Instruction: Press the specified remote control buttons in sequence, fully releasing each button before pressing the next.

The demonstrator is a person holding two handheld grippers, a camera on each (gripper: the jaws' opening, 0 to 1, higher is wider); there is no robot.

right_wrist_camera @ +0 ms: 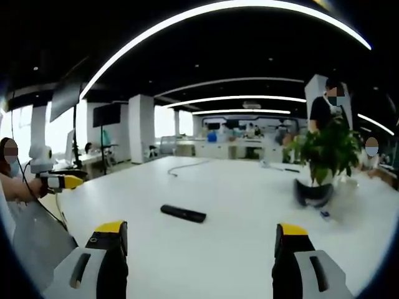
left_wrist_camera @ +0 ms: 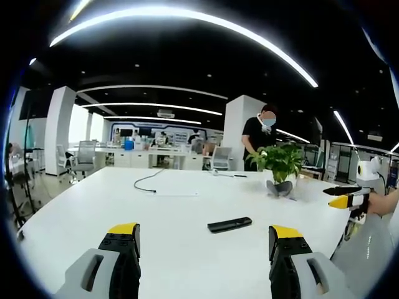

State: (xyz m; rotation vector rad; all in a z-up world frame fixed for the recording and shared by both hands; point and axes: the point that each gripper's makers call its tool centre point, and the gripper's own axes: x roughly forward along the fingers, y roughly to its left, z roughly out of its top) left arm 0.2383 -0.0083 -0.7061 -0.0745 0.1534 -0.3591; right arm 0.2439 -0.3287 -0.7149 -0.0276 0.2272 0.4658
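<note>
White table (left_wrist_camera: 187, 249) fills the lower half of both views; its near edge is cut off behind the jaws. The potted plant (right_wrist_camera: 324, 156) on the table is blurred in the right gripper view, sharper in the left gripper view, where it stands beyond the remote and to the right. A dark cable (left_wrist_camera: 146, 180) lies at the far side of the table. Buttons on the remote are too small to make out in either view.

Remote (left_wrist_camera: 229, 224) lies flat on the table, ahead of the left gripper (left_wrist_camera: 206, 249) and between its jaw lines, nearer the right jaw, well apart from both. In the right gripper view the remote (right_wrist_camera: 183, 213) lies ahead of the right gripper (right_wrist_camera: 202, 246), nearer the left jaw, not touched.

Remote: slim, black, bar-shaped.

Left gripper released, jaws wide, nothing between. Right gripper likewise spread, holding nothing.
</note>
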